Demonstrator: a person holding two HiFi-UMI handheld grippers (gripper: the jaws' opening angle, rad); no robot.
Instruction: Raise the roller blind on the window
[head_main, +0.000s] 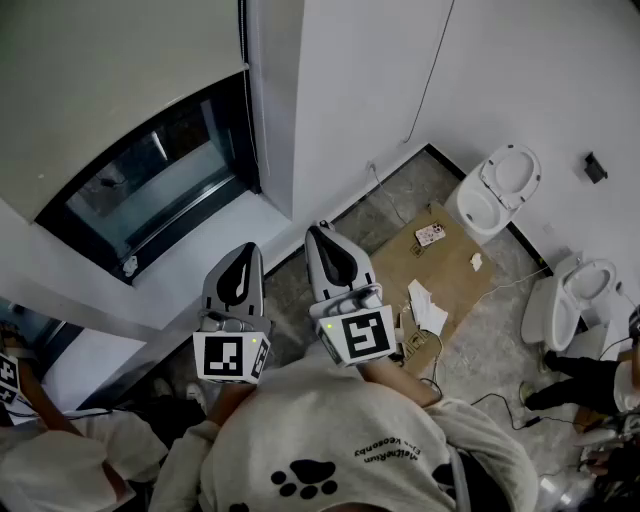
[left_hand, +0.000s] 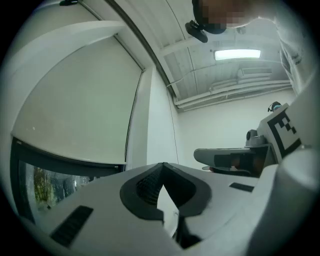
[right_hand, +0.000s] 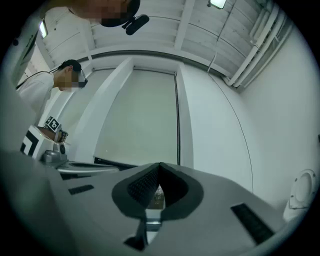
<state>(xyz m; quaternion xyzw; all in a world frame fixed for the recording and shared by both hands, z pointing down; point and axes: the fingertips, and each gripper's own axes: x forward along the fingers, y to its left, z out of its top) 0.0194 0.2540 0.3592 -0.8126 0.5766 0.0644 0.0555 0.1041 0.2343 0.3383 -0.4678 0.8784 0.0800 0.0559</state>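
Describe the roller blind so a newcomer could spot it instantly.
Find the dark-framed window in the white wall. The roller blind is the pale sheet covering its upper part, with glass showing below. Unlike the wall beside it, it ends in a straight bottom edge.

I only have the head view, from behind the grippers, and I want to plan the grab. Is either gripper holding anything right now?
Observer: No. The left gripper is shut, with nothing between its fingers.
Operator: And the right one?
Observer: The right gripper is shut and empty too.
Operator: My view cuts off the blind's top. How far up does it go?
Observer: In the right gripper view, the roller blind runs flat and unbroken up to the top of the window recess.
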